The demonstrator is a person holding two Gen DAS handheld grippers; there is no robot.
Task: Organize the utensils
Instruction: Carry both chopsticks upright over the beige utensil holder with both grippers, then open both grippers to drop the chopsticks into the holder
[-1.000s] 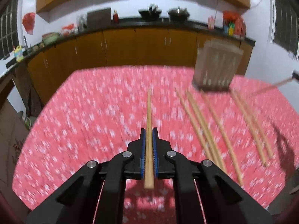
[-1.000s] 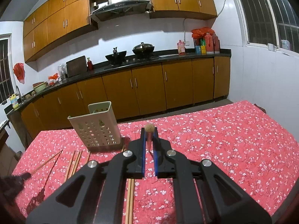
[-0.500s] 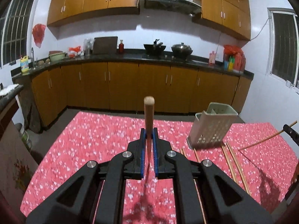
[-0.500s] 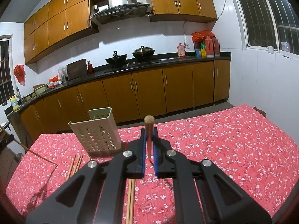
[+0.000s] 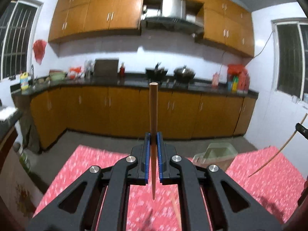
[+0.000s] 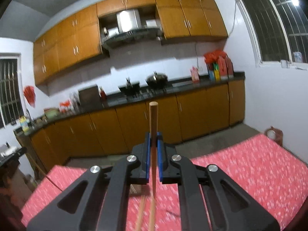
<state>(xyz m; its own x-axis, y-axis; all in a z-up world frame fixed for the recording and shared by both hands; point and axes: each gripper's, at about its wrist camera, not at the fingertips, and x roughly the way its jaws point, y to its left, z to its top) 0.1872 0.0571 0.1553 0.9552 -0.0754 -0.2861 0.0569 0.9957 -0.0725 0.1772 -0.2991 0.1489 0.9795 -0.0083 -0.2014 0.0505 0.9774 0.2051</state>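
Chopsticks occupy both grippers. At the lower centre of the left wrist frame, the left gripper has its blue-padded fingers pressed together on a wooden chopstick, which stands upright with its blunt end at mid-frame and its thin tip low in the frame over the red floral tablecloth. To the right of the gripper sits the pale perforated utensil holder, blurred, its contents not discernible. At the right edge, the right gripper's chopstick slants across the cloth. In the right wrist frame, the right gripper is likewise clamped on an upright chopstick. Below it, at the bottom centre, two loose chopsticks lie on the tablecloth.
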